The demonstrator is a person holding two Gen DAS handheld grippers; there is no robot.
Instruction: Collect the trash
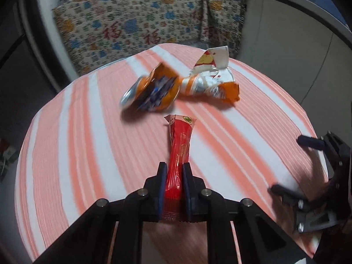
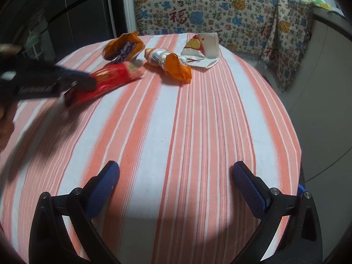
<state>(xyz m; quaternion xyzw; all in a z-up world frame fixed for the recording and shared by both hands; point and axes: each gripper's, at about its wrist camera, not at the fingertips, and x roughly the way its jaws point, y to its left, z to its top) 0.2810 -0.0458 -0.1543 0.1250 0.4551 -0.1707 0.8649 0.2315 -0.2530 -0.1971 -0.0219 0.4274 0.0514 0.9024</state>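
Taking the striped table (image 2: 176,114) as the landmark and reading the right wrist view from its left edge: the left tongs (image 1: 173,189) are clamped on the near end of a red wrapper (image 1: 179,145), whose far end points toward the middle of the table and looks slightly raised off the cloth. This first piece seems to be in hand but not yet carried off; no bin or bag shows in either view, so I cannot tell where it should go.

Further toward the table's far edge lie three more pieces, apparently untouched: an orange-and-blue bag (image 2: 123,49), then a crumpled orange-and-white wrapper (image 2: 169,65), then a torn white paper cup (image 2: 204,49).

At the table's near edge the right tongs (image 2: 176,189) hang wide apart, holding nothing.

By my judgement most of the collecting is left.
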